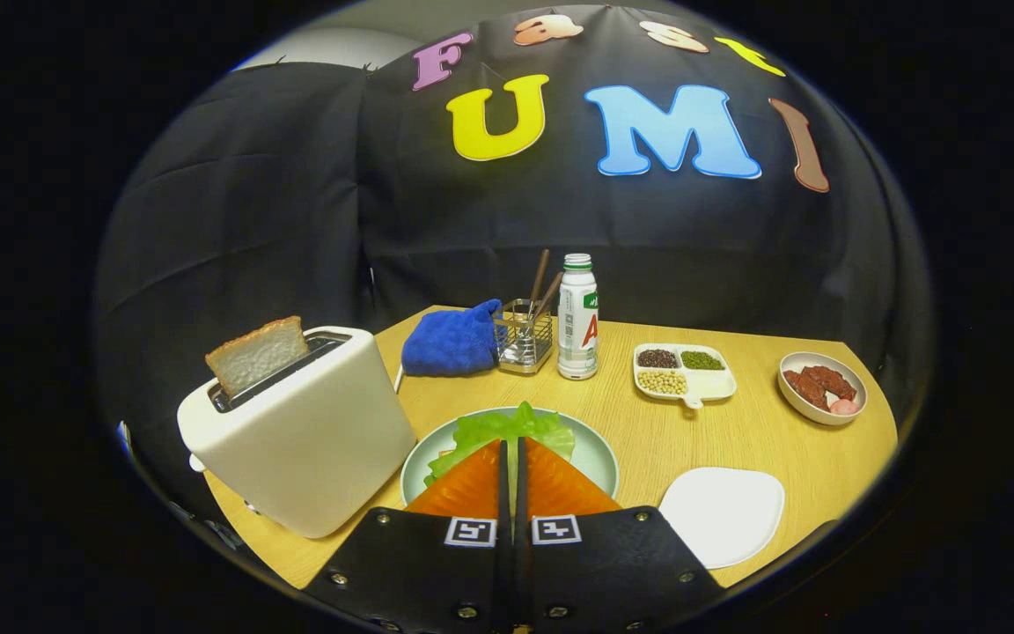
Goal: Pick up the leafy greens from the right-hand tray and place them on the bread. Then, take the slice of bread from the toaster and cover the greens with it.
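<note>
While fingers (pixel 512 458) pinch greens (pixel 507 430) over plate (pixel 599 458) | bread slice (pixel 257 354) upright, long axis along toaster (pixel 304 440) slot

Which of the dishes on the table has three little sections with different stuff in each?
The white divided dish beside the bottle: it holds dark, green and pale grains. The bowl holds reddish pieces; the white tray lies bare. The gripper pinches leafy greens.

Cream toaster (pixel 304 440) holds a tan-crusted white bread slice (pixel 257 355). Light green leafy greens (pixel 507 431) lie on a pale green plate (pixel 599 458). Near right, a white tray (pixel 723 515); far, a blue cloth (pixel 452 342); wood-yellow table (pixel 736 431).
</note>
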### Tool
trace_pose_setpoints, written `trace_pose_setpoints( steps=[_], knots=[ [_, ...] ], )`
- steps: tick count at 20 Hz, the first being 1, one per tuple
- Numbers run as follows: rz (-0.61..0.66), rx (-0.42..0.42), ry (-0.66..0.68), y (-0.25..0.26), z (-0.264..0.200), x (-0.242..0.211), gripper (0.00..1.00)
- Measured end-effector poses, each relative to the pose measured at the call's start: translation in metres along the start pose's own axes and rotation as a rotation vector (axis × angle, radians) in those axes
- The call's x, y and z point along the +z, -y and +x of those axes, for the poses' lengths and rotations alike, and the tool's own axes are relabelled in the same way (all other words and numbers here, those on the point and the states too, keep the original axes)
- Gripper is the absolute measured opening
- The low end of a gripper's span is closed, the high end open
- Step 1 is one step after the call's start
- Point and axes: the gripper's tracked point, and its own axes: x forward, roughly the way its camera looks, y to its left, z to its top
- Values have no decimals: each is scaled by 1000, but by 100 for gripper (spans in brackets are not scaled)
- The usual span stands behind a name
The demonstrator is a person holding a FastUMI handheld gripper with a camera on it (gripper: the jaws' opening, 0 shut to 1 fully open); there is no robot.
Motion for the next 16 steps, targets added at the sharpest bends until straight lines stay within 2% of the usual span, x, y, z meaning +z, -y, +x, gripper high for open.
trace_pose_setpoints(
  steps=[7,16],
  knots=[
    [-1,-25,-32,-2,21,-22,1],
    [-16,-45,-54,-7,25,-48,1]
  ],
)
